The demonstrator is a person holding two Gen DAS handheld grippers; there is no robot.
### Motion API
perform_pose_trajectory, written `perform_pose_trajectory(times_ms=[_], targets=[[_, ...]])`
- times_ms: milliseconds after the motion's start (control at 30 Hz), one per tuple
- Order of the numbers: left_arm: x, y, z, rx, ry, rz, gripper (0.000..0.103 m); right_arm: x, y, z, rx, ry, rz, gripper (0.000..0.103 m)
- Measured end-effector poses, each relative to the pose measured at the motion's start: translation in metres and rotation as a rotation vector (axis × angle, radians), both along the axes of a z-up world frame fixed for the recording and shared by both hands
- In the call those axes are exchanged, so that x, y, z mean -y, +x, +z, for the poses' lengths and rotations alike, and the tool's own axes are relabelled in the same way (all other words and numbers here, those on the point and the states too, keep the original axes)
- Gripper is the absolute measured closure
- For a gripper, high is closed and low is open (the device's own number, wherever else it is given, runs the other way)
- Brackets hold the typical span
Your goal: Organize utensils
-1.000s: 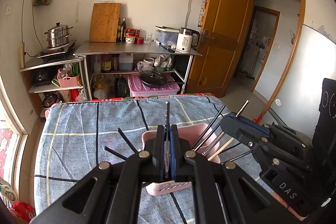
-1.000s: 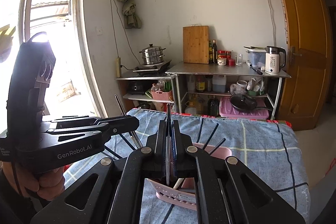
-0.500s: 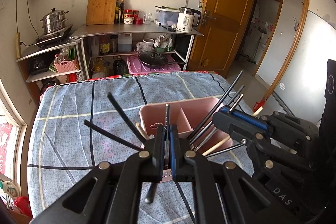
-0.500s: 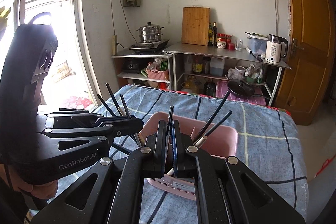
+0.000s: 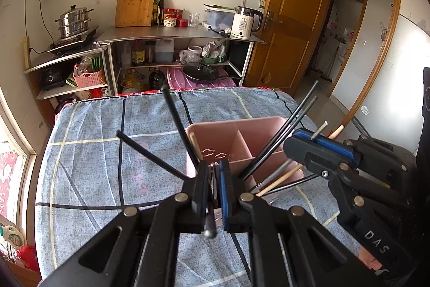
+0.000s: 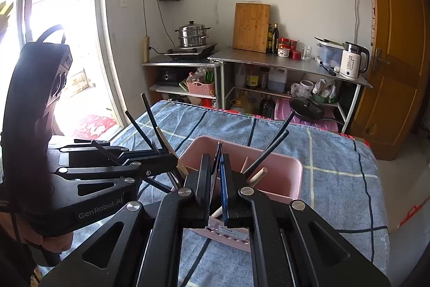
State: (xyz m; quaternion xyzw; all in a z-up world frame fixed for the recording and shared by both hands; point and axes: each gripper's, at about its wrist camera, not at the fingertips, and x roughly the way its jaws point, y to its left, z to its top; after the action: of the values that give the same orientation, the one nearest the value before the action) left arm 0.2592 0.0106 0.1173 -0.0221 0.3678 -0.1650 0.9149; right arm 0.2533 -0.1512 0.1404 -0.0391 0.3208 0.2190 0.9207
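Item: pink utensil caddy [image 5: 258, 131], standing on the blue checked cloth [image 5: 107, 158] of the table, near its middle, divided into compartments; I judged it the destination for every loose piece. Contents in transit: two bundles of chopsticks. The left bundle [image 5: 177, 123], dark sticks with one pale wooden one, fanned upward out of the left gripper [image 5: 213, 187]; I had tipped their lower ends toward the caddy's near-left wall so they could slide in. That gripper's jaws were opening, the sticks between them, so I judged the release just begun. The right bundle [image 6: 268, 152], dark sticks plus a pale wooden one, leaned over the caddy's right compartment, pinched in the right gripper [image 6: 215, 179], whose jaws stood nearly closed on the sticks; I kept that grip so the bundle would not scatter before its ends were inside. Both tools angled downward over the caddy, close together but apart. Surroundings: steel shelf unit [image 6: 268, 61] with cutting board [image 5: 135, 2], steamer pot [image 6: 192, 34], kettle [image 5: 246, 22]; wooden door [image 5: 293, 18] beyond.
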Motion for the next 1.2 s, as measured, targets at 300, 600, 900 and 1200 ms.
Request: perform_pose_trajectory(times_ms=[300,600,900,1200], targets=[[-0.007,-0.016,0.017,0.061,-0.018,0.006,0.076,0.009,-0.008,0.012,0.023,0.04,0.0,0.088],[-0.021,-0.054,0.035,0.154,-0.036,0.034,0.073,0.041,-0.035,0.03,0.074,0.106,-0.023,0.086],[-0.016,-0.113,0.019,0.23,-0.028,0.047,0.066,0.07,-0.089,0.011,0.096,0.122,-0.051,0.082],[0.001,-0.164,-0.012,0.278,0.019,0.07,0.063,0.077,-0.142,-0.019,0.106,0.11,-0.071,0.062]])
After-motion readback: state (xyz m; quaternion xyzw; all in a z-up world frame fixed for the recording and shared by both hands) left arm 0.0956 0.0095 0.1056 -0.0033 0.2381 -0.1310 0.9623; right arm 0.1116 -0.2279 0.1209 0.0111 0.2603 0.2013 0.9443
